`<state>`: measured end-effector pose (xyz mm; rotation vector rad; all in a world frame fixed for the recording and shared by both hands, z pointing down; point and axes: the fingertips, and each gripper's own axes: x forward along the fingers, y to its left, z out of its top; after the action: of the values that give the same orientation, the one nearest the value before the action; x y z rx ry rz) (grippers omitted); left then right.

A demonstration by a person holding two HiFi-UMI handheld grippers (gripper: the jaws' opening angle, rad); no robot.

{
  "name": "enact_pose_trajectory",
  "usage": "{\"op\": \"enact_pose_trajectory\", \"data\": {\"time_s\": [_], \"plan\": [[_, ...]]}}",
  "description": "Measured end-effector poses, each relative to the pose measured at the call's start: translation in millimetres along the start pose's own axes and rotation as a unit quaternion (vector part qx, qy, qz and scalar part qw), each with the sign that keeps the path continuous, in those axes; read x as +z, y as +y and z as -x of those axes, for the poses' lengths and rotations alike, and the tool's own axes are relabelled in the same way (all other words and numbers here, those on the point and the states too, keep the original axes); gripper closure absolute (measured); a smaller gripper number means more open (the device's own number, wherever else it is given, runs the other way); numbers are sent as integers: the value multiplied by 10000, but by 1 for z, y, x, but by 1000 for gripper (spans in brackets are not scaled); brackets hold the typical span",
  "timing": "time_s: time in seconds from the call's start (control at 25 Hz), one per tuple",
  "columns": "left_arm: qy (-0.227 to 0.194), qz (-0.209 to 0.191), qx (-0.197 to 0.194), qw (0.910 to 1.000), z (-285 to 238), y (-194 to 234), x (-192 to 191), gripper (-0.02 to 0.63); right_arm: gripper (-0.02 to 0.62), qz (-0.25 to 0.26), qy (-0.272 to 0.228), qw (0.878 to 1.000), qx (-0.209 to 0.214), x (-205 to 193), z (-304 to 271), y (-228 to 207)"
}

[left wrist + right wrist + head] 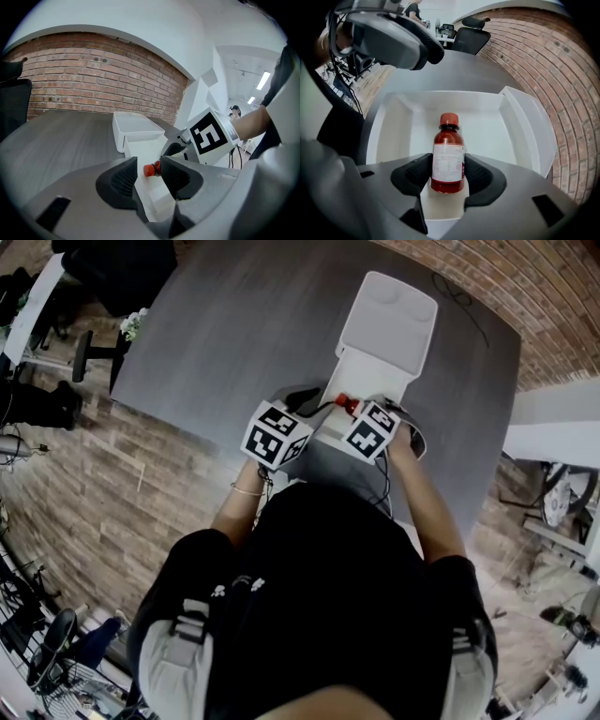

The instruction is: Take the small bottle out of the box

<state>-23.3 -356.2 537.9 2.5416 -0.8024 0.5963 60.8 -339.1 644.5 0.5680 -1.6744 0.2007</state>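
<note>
I have the right gripper [447,174] reaching into the open white plastic box [487,126], which sits on the grey table [234,334] at about 1 o'clock from me, its lid folded back toward 12. The small reddish-brown bottle with a red cap and white label [447,157] is not yet out. It lies on the box floor with its cap pointing to 12 o'clock in the right gripper view.

The right jaws stand wide, one pad at 9 o'clock and one at 3 o'clock of the label. They sit just beside the label, and I see no squeeze on it. I've lined them up on the labelled belly because that is the widest and straightest part, so I judge a grip there is less likely to slip than one on the neck.

The left gripper [149,174] waits at the box's near side with its jaws apart and nothing between them. Only the box edge and the red cap show beyond the gap. I judge it is parked there so it can steady the light box if it shifts when the bottle is lifted.
</note>
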Motion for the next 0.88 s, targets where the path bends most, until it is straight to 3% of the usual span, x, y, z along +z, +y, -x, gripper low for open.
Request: {"op": "enact_pose_trajectory", "data": {"time_s": [0.28,0.56,0.88], "plan": [[-86,12,149,9999,9,3,2,463,379,126,-313,9991,-266,0,2,0],[-281,109,368,9989,26,15,6,518,382,-965,-1357,9854,-346,14,27,-11],[-414,142,439,9981,26,15,15,595,382,-1536,-2091,9641,-566,19,62,-17]]}}
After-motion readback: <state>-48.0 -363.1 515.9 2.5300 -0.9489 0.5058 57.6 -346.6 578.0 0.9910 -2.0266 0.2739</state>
